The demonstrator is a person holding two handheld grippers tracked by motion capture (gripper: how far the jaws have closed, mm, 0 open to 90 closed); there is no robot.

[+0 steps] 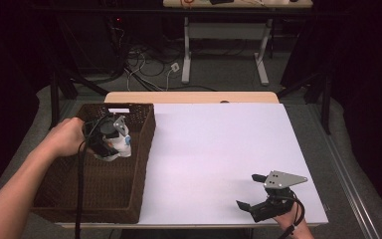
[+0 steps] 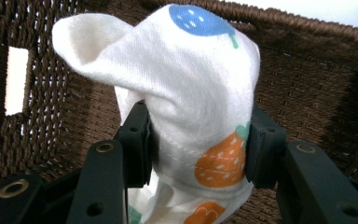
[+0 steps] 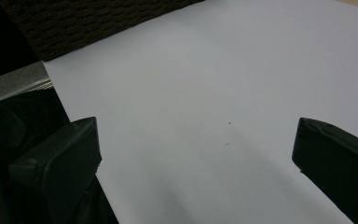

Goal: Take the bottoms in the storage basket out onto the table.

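Left gripper view: left tool (image 2: 198, 144) clamped mid-cloth on soft, light, floppy printed cloth (image 2: 186, 93) over basket (image 2: 307, 60); right tool (image 3: 196, 158) wide open, empty.

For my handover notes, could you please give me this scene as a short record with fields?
held item: white cloth with fruit print
left gripper: shut on the cloth, over the basket
basket: brown wicker, at the table's left edge
right gripper: open, nothing between the jaws, above the white table near its front right corner
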